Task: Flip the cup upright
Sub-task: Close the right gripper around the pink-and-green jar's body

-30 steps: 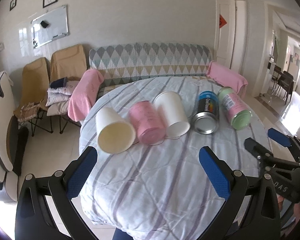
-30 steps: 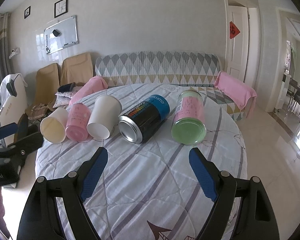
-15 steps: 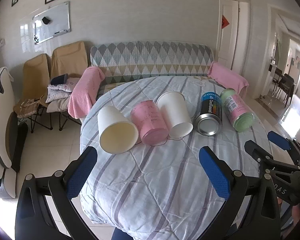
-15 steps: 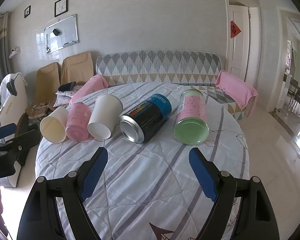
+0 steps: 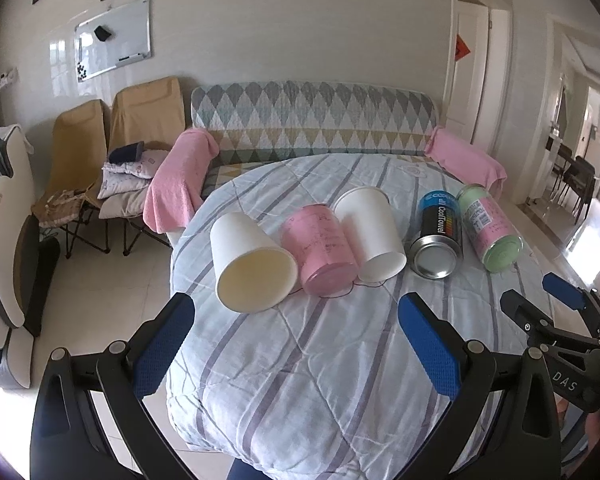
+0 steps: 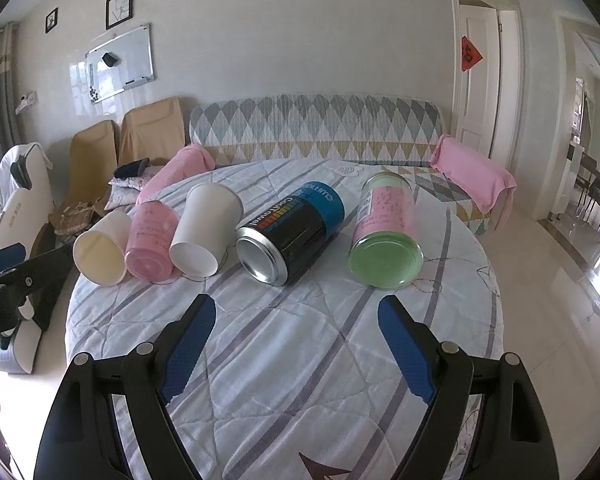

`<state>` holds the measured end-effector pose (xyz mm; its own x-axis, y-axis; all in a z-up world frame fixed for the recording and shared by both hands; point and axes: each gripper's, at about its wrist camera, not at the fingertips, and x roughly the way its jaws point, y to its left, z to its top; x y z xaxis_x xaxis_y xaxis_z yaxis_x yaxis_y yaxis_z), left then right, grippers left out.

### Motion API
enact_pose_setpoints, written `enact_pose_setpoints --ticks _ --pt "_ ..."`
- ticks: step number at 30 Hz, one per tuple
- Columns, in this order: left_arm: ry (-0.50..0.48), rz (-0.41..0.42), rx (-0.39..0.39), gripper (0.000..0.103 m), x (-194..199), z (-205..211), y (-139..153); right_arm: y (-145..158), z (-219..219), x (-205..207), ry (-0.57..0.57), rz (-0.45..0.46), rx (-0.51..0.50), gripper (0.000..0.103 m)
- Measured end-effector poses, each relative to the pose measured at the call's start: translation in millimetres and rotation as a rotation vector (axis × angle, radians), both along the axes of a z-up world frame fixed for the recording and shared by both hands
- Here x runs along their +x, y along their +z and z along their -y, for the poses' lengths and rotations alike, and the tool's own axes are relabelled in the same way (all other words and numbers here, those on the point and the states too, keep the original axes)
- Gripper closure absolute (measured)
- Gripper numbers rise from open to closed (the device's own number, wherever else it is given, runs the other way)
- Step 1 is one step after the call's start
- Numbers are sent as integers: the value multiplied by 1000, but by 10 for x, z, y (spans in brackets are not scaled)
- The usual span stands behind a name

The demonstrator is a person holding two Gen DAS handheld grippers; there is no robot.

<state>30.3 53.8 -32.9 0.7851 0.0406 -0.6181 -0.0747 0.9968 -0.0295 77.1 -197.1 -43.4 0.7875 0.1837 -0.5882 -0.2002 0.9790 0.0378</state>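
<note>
Five containers lie on their sides in a row on the round table with a striped quilt [image 5: 324, 360]: a white paper cup [image 5: 252, 262], a pink cup [image 5: 322, 254], a second white paper cup [image 5: 374, 232], a black and blue can [image 5: 438, 234] and a green jar with a pink label [image 5: 490, 226]. In the right wrist view they are the white cup [image 6: 102, 246], pink cup [image 6: 150, 238], white cup [image 6: 204, 234], can [image 6: 290, 230] and jar [image 6: 386, 232]. My left gripper [image 5: 296, 342] is open and empty, short of the left white cup. My right gripper [image 6: 296, 346] is open and empty, short of the can.
A patterned sofa [image 5: 312, 120] with pink towels stands behind the table. Two folding chairs [image 5: 112, 148] with cushions are at the left. A white massage chair [image 5: 4, 232] stands at the far left. A doorway [image 5: 476, 64] is at the right.
Both grippers have moved a little forward toward the row of containers, which look slightly larger. The containers have not moved. Both grippers stay open.
</note>
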Motion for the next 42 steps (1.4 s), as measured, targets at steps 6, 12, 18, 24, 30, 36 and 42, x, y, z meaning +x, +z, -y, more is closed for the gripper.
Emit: enact_pose_setpoints --ticks 6,12,18,24,30,36,42 --pt "-38 -6 -4 0 81 103 -9 11 102 47 -32 4 -3 19" --pt "-84 -17 -7 0 193 284 -31 37 293 154 -95 -4 0 19" --pt "-121 -42 14 0 419 556 -79 25 504 476 -166 -54 19 19" --pt "-118 -65 -2 0 678 631 -94 -121 630 840 -202 -121 57 19" --pt "-121 -69 -5 0 795 677 -106 -202 634 988 -204 -142 64 19" --pt "-130 -91 9 0 813 725 -168 -339 612 1183 -168 -195 119 18" --pt "-120 -99 14 0 812 674 -175 -385 582 1322 -157 -225 114 18"
